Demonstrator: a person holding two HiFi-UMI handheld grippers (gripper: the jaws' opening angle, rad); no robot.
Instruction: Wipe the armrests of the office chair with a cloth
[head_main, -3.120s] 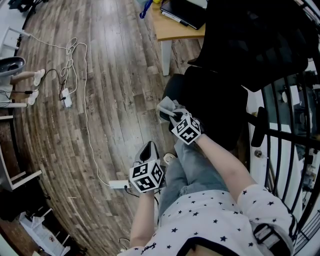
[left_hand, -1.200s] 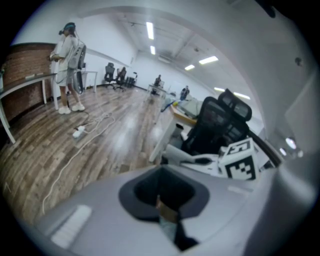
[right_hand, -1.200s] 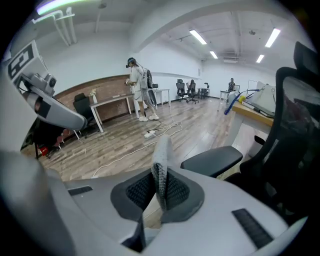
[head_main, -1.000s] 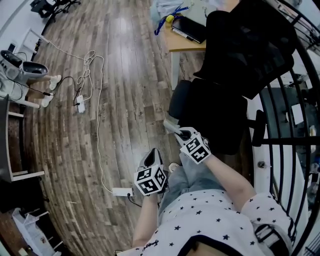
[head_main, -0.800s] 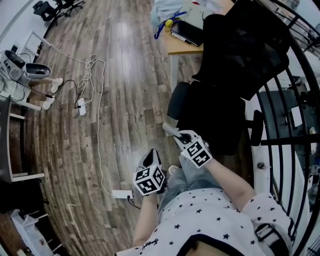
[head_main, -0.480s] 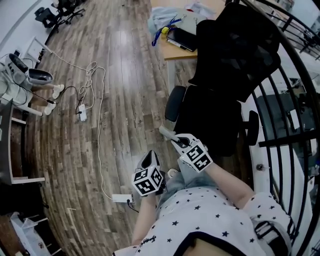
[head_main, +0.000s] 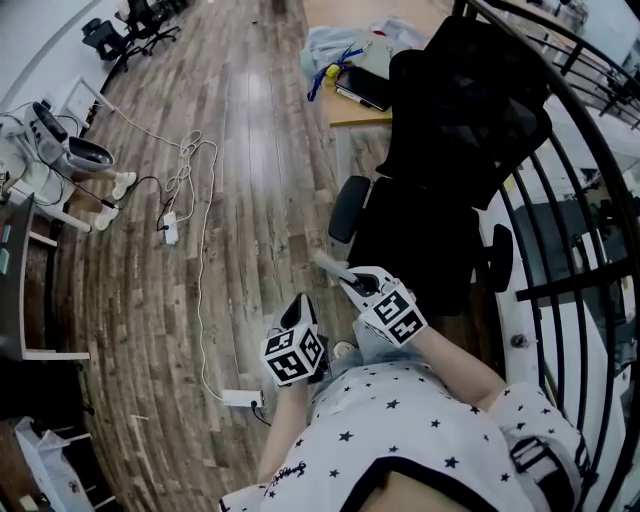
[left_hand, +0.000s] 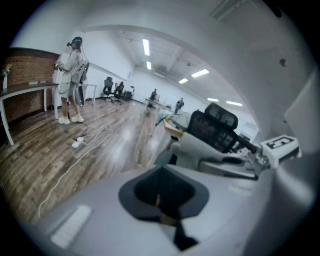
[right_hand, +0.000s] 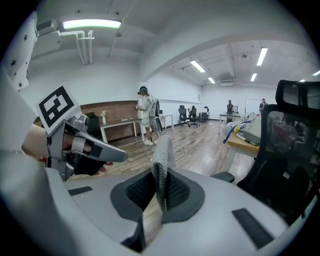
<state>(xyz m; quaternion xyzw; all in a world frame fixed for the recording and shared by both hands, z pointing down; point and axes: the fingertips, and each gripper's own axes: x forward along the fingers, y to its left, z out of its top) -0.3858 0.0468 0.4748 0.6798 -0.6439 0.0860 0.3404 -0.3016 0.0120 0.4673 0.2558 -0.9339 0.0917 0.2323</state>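
Note:
My right gripper (head_main: 347, 281) is shut on a grey cloth (head_main: 325, 265), which stands up between its jaws in the right gripper view (right_hand: 162, 162). It hangs in front of the black office chair (head_main: 455, 140), a short way below and left of the chair's left armrest (head_main: 347, 208) and not touching it. The other armrest (head_main: 497, 257) is on the far side of the seat. My left gripper (head_main: 300, 308) is lower left, over the floor near the person's lap. It is shut with nothing in it (left_hand: 161, 204).
A wooden desk (head_main: 350, 112) with a dark laptop and clutter stands behind the chair. A white cable and power strips (head_main: 170, 228) trail over the wood floor on the left. A black railing (head_main: 575, 200) curves on the right. A person (right_hand: 146, 120) stands far off.
My right gripper has drawn back from the left armrest with the cloth still in it. The left gripper has stayed low and shut. The head view has tilted and shows more of the room.

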